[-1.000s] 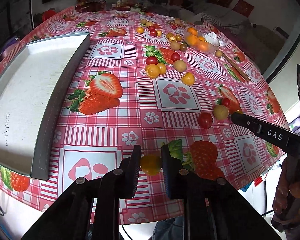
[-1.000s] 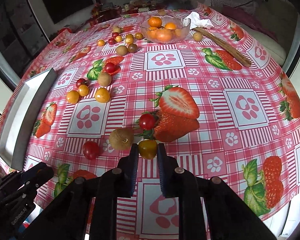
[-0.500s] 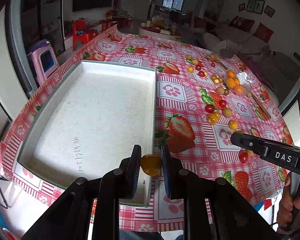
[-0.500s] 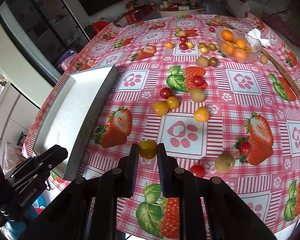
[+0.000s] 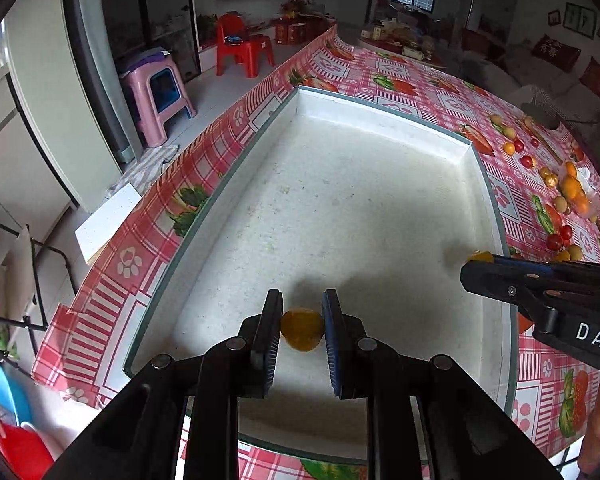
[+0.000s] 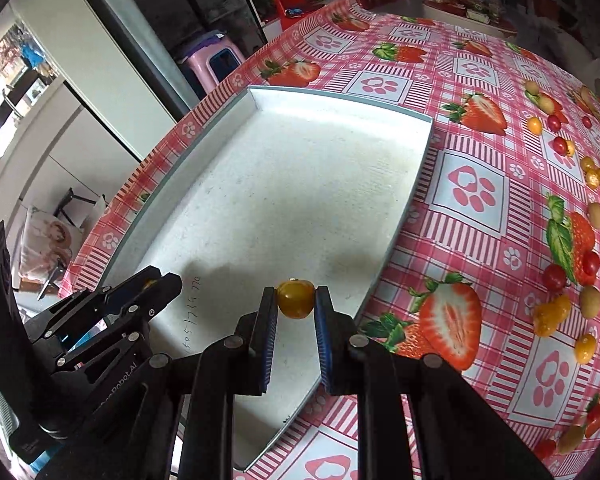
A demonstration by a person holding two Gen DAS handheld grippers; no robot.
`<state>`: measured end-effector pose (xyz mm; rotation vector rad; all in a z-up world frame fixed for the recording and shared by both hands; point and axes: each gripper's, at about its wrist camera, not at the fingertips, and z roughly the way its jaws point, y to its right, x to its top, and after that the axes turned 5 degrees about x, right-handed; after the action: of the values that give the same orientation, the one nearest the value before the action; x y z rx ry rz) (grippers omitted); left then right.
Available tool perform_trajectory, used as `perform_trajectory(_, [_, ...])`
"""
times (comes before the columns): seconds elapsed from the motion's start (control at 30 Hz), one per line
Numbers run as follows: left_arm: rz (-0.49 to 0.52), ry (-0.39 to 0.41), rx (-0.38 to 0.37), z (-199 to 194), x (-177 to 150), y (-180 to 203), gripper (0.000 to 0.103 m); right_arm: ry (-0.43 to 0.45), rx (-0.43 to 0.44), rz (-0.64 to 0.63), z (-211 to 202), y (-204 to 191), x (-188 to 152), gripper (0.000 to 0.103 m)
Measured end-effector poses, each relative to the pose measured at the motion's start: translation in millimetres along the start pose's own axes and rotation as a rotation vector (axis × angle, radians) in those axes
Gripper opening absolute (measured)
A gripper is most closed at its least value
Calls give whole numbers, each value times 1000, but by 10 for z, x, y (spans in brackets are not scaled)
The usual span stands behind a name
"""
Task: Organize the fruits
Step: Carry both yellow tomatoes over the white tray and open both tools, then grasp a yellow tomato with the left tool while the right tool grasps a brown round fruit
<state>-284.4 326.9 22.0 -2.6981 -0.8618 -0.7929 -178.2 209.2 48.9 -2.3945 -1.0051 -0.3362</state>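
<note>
Two grippers each hold one small yellow-orange fruit above a white tray, and the step in hand looks like setting both down inside it. To do this well, each should probably be lowered close to the tray floor before the jaws part, so the round fruit does not roll toward the rim, and the two should be placed apart from each other.

The left gripper (image 5: 302,330) is nearly closed, its two blue-padded fingers (image 5: 269,332) pinching the orange fruit (image 5: 302,329) over the near end of the tray (image 5: 380,126). The right gripper (image 6: 296,310) is likewise clamped on the yellow fruit (image 6: 295,298), over the tray's near right part, close to its right wall.

Beyond the tray, on the strawberry-print tablecloth (image 6: 476,192), many more small fruits (image 6: 556,276), red, yellow and tan, lie scattered well apart from it.
</note>
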Motion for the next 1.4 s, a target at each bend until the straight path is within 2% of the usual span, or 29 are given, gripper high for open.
perform_trajectory(0.17, [11, -17, 7, 64, -25, 8, 22, -78, -26, -9, 296, -24, 73, 21])
perform_trajectory(0.27, [33, -10, 25, 62, -43, 55, 22, -76, -48, -33, 341, -58, 110, 21])
perform_trajectory(0.37, [52, -4, 42, 56, -49, 91, 23, -81, -30, -23, 350, -41, 151, 28])
perform_trajectory(0.43, [47, -4, 42, 57, -48, 81, 45, -74, -18, -8, 311, -16, 164, 41])
perform_trajectory(0.47, [39, -1, 42, 51, -51, 73, 77, -59, -18, -3, 263, -5, 167, 54])
perform_trajectory(0.5, [26, 23, 51, 18, -65, 60, 86, -40, -15, 2, 199, 4, 167, 61])
perform_trajectory(0.53, [24, 43, 56, -11, -76, 64, 86, -21, -4, 5, 133, 6, 169, 64])
perform_trajectory(0.6, [40, 31, 53, -18, -75, 99, 86, 17, -4, 11, -19, 21, 158, 72])
perform_trajectory(0.7, [51, 34, 40, -79, -87, 156, 86, 71, -7, 27, -245, 85, 99, 78])
perform_trajectory(0.93, [126, 83, 10, -348, -58, 528, 86, 130, -53, 116, -669, 530, -276, 78])
perform_trajectory(1.1, [198, 115, -62, -570, -28, 991, 86, 166, -117, 190, -961, 956, -644, 78])
perform_trajectory(1.2, [245, 114, -106, -612, -46, 1309, 86, 185, -169, 242, -1144, 1224, -898, 78])
perform_trajectory(1.4, [327, 83, -146, -497, -158, 1883, 86, 210, -280, 316, -1430, 1637, -1375, 78])
